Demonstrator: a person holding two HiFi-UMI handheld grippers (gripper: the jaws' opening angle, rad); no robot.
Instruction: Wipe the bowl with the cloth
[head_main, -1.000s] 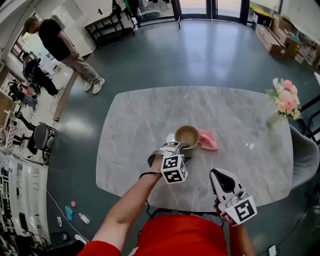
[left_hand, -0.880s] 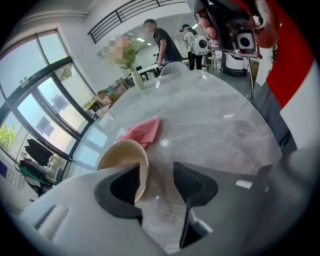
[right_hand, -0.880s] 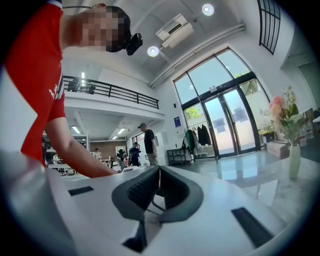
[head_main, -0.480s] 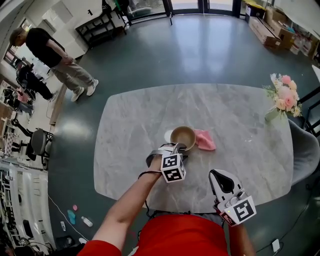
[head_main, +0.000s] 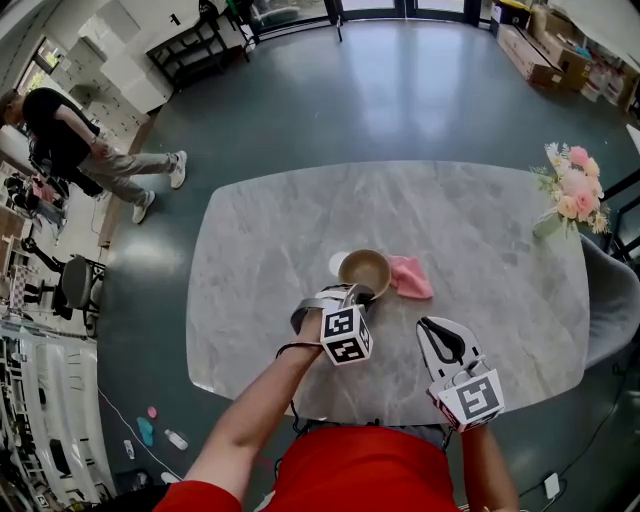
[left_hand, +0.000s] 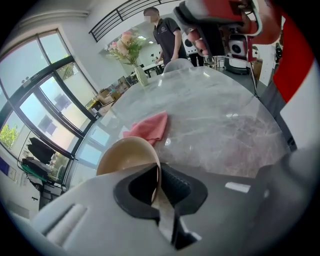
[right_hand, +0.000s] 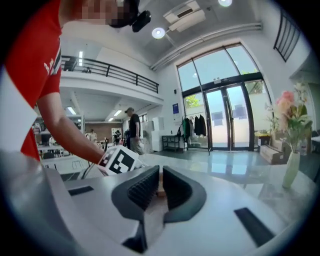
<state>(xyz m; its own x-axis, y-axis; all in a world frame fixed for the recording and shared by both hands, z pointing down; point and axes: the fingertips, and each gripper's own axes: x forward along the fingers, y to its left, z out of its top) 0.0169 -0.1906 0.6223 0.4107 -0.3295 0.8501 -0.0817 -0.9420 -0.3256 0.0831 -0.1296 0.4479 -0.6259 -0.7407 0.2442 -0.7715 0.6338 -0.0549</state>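
Note:
A tan bowl (head_main: 364, 270) stands mid-table with a pink cloth (head_main: 410, 277) lying against its right side. My left gripper (head_main: 352, 293) reaches the bowl's near rim. In the left gripper view its jaws are closing, and the pads press on the bowl (left_hand: 125, 156) rim from inside and outside. The cloth (left_hand: 149, 127) lies flat beyond the bowl there. My right gripper (head_main: 436, 335) hovers over the table's near edge, right of the left one, shut with nothing between its pads (right_hand: 148, 187). It points past the left gripper's marker cube (right_hand: 119, 161).
A vase of pink flowers (head_main: 565, 195) stands at the grey marble table's (head_main: 480, 230) right end, beside a grey chair (head_main: 612, 312). A small white patch (head_main: 337, 264) lies left of the bowl. A person (head_main: 75, 140) walks on the floor far left.
The left gripper's jaws have come together on the bowl's near rim. The right gripper has edged up toward the table. The person at the far left has walked further left.

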